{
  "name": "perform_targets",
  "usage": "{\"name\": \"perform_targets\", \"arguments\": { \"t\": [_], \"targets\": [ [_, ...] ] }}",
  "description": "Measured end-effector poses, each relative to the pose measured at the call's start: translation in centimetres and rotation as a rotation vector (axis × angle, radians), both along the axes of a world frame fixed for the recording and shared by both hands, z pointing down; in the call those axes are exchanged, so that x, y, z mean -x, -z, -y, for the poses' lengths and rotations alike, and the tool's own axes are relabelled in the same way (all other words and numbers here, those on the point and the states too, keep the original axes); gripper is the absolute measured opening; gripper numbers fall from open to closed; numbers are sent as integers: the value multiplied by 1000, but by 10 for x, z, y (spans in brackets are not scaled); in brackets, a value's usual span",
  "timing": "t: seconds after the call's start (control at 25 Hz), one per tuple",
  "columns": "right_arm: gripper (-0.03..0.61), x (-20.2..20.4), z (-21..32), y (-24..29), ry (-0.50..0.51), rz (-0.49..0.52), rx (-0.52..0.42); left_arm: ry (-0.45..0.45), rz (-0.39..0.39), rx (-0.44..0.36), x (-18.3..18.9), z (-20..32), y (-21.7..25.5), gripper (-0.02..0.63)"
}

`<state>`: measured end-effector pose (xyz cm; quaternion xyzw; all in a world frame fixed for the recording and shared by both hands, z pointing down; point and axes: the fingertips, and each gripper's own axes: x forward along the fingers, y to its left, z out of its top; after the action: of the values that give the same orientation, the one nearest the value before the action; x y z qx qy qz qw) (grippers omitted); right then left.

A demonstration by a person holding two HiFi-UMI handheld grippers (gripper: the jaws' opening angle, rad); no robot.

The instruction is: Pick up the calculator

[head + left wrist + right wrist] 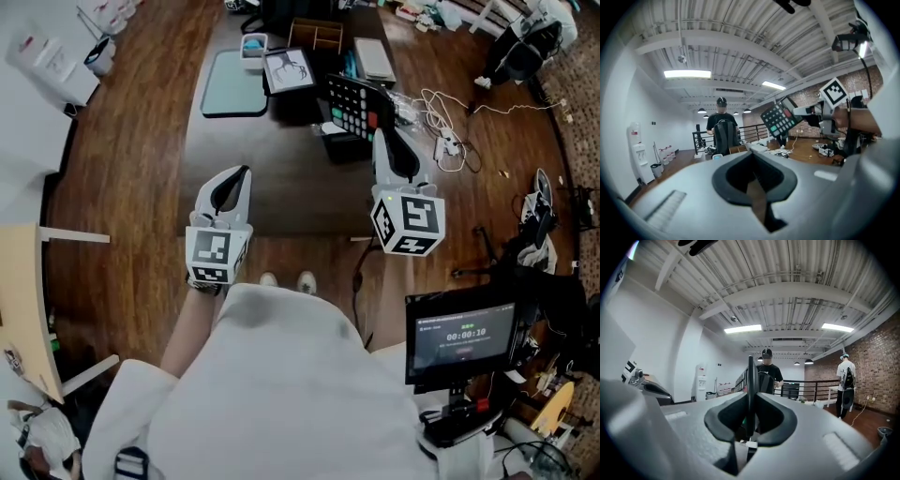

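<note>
One dark table (281,187) spread beneath and ahead of the left gripper (242,173) and the right gripper (382,139), on a wood floor (131,187). Behind the right gripper and off to its right, a monitor (461,339) lit with a timer.

Straight ahead of the left gripper's tips, a shallow teal tray (234,89), only its plain bottom showing. Farther on, ahead of the gap between the two grippers, a wooden box (316,35) split into compartments, contents too dark to tell. Beside that, ahead of the right gripper, a flat grey slab (373,58). Between the tray and the right gripper's line, a framed picture (289,68). Just under the right gripper's tips, a black box (342,148), contents unclear.

Clamped in the right gripper and held up off the table: the calculator (354,105), black with white, green and red keys. In the right gripper view, calculator (750,376) edge-on between the jaws, pads pressed against both faces. In the left gripper view, calculator (779,119) up and to the right, keys facing.

Left gripper (753,180) closed on nothing, jaw tips together.

At the tray's far right corner, well ahead of the left gripper, a small white tub (253,49) with something blue inside. Right of the right gripper, white cables (445,131) on the floor.
</note>
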<state>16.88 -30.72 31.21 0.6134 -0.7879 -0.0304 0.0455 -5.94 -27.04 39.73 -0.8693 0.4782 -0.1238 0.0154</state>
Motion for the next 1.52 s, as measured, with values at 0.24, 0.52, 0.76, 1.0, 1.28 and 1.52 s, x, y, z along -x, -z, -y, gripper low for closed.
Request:
{"name": "perform_targets", "arguments": {
  "t": [0.24, 0.52, 0.76, 1.0, 1.28, 1.52],
  "targets": [
    [52, -6, -12, 5, -22, 14, -35, 0, 12, -33, -1, 2, 3, 6],
    [52, -11, -24, 13, -30, 27, -67, -22, 23, -50, -10, -4, 6, 6],
    [52, -6, -31, 20, -26, 34, -85, -21, 15, -54, -6, -8, 8, 6],
    [52, 2, -32, 24, -18, 38, -86, -17, 10, -57, 0, -9, 11, 6],
    [52, 15, -37, 27, -24, 44, -81, -24, 0, -58, 13, -13, 11, 6],
    [52, 30, -50, 30, -53, 39, -69, -52, -4, -49, 29, -19, 10, 6]
  ]
}}
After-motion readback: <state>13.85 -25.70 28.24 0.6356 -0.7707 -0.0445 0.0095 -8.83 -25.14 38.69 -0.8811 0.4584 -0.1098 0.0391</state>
